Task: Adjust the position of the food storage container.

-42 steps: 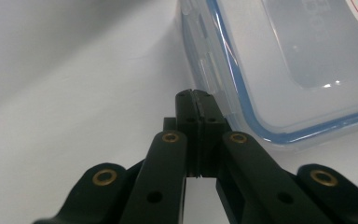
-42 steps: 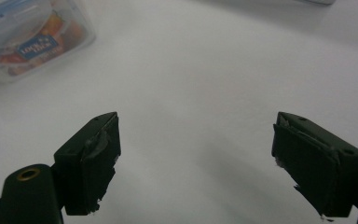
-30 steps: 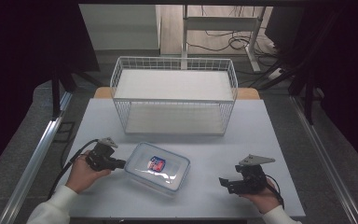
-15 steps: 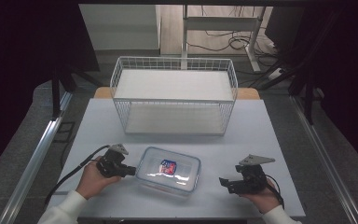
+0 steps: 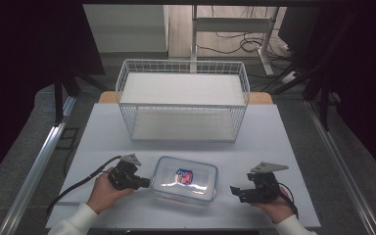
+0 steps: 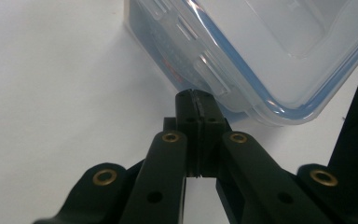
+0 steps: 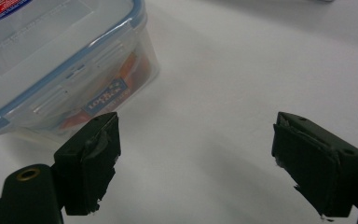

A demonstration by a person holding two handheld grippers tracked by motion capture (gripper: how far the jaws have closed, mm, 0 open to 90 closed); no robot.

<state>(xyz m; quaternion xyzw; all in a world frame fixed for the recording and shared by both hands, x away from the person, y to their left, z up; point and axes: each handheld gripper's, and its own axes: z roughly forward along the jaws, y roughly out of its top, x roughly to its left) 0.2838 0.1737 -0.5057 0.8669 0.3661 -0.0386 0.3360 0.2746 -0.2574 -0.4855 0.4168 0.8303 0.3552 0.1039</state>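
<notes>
1. A clear lidded box [image 5: 185, 180] is placed on the white table [image 5: 284, 132], near its front edge, between two hand-held grippers.
2. The left gripper [image 5: 146, 183] is clenched with nothing between its jaws; its tips are set against the box's left side.
3. The right gripper [image 5: 234, 190] is held released, just right of the box.
4. A wire basket [image 5: 183, 100] is seen farther back.
</notes>
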